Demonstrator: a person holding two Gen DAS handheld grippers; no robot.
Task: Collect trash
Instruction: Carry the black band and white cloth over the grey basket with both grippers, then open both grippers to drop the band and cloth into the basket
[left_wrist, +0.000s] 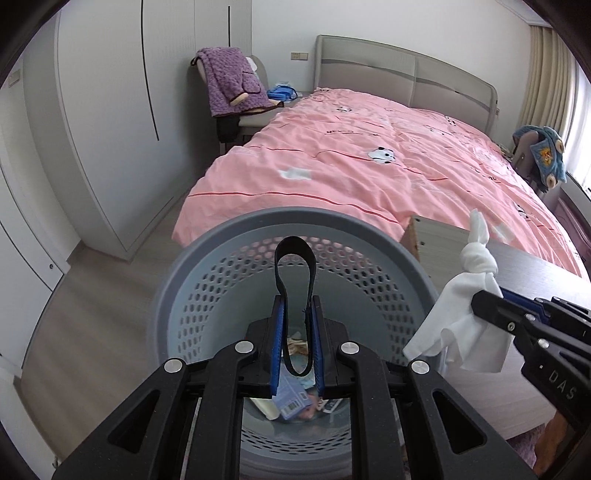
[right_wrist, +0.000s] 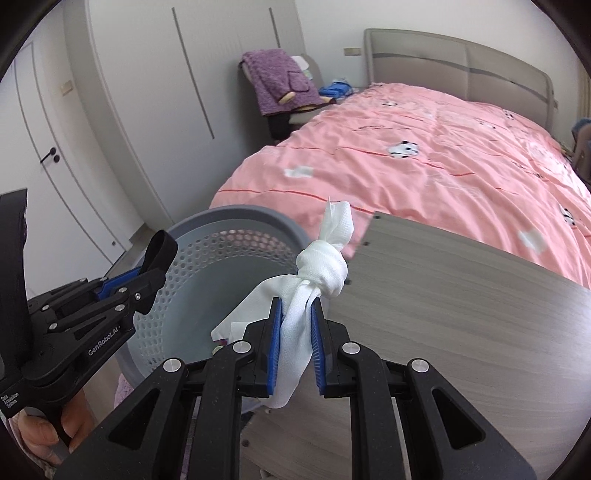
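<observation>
We hold the black strap loop (left_wrist: 294, 291) in our left gripper (left_wrist: 298, 332), jaws pinched tight on its two sides, directly over the mouth of the grey perforated basket (left_wrist: 207, 280). Down in the basket we can see trash already lying: a blue barcoded packet (left_wrist: 291, 400) and some paper scraps. Whether the loop is the basket's own handle or a loose item we cannot tell.

Our right gripper (right_wrist: 297, 334) is clamped on a knotted white cloth (right_wrist: 321, 269), the knot standing just above the blue pads (right_wrist: 275, 350) and the loose tail hanging down between them. It sits beside the basket's rim, over the edge of the grey wood-grain table (right_wrist: 480, 314), with the pink-quilted bed (right_wrist: 424, 155) behind.

The step in hand, as we judge it, is getting the cloth into the basket. To do it well we carry the right gripper sideways until the knot and the dangling tail are both fully inside the rim, not draped across it, and only then release. We keep the left gripper steady so the basket does not swing or tilt. The cloth is soft and may cling to the ribbed pads, so we open wide and lift away straight. We watch that the two grippers, already close, do not knock together.
</observation>
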